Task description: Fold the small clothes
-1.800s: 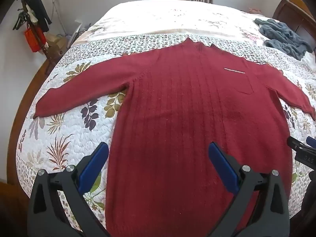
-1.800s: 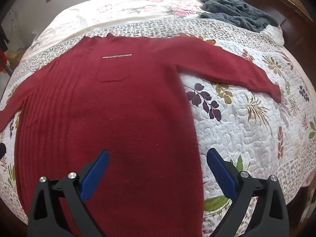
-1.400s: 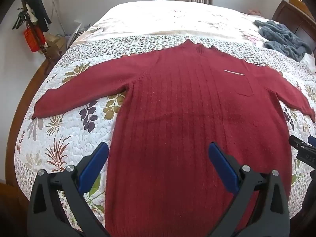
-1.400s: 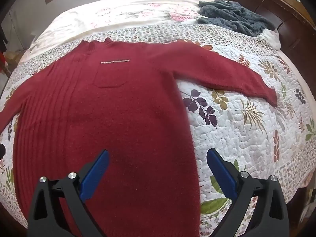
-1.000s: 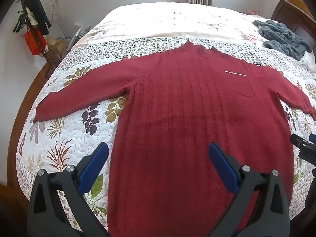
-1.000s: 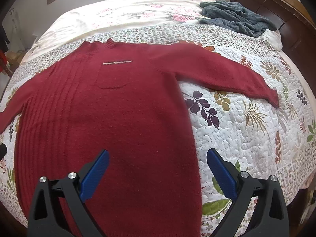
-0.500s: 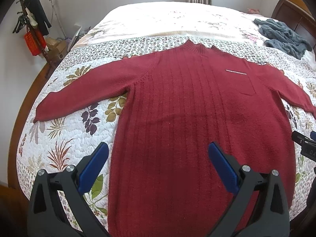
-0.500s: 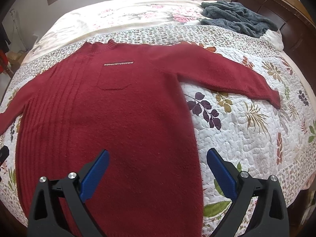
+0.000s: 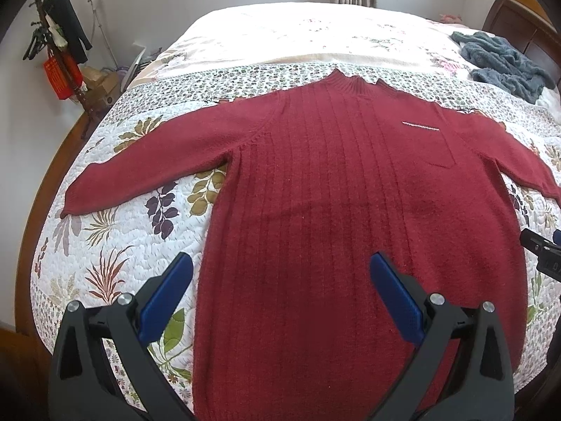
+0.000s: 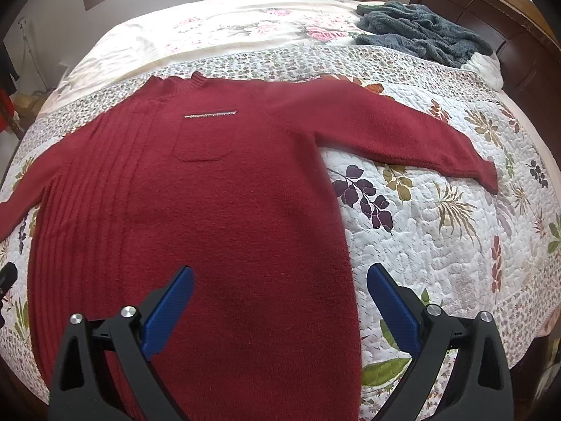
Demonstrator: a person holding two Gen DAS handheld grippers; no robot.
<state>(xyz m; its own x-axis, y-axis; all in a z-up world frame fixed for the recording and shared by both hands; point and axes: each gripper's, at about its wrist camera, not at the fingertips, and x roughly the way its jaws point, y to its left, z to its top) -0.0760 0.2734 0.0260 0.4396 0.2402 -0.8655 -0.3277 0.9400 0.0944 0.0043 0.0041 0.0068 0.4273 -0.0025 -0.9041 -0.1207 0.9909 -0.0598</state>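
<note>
A dark red knitted sweater lies flat and face up on the quilt, both sleeves spread out sideways, collar pointing away from me. Its chest pocket has a thin silver trim. My left gripper hovers open above the hem's left half, nothing between its blue pads. My right gripper hangs open over the hem's right edge, also holding nothing. The tip of the right gripper shows at the right border of the left wrist view.
The bed carries a white leaf-print quilt. A grey fluffy garment lies bunched near the dark wooden headboard. A coat stand and boxes sit on the floor beside the bed's left side.
Both grippers stay open over the hem and drift only slightly; the views have tilted up a little. The sweater has not moved.
</note>
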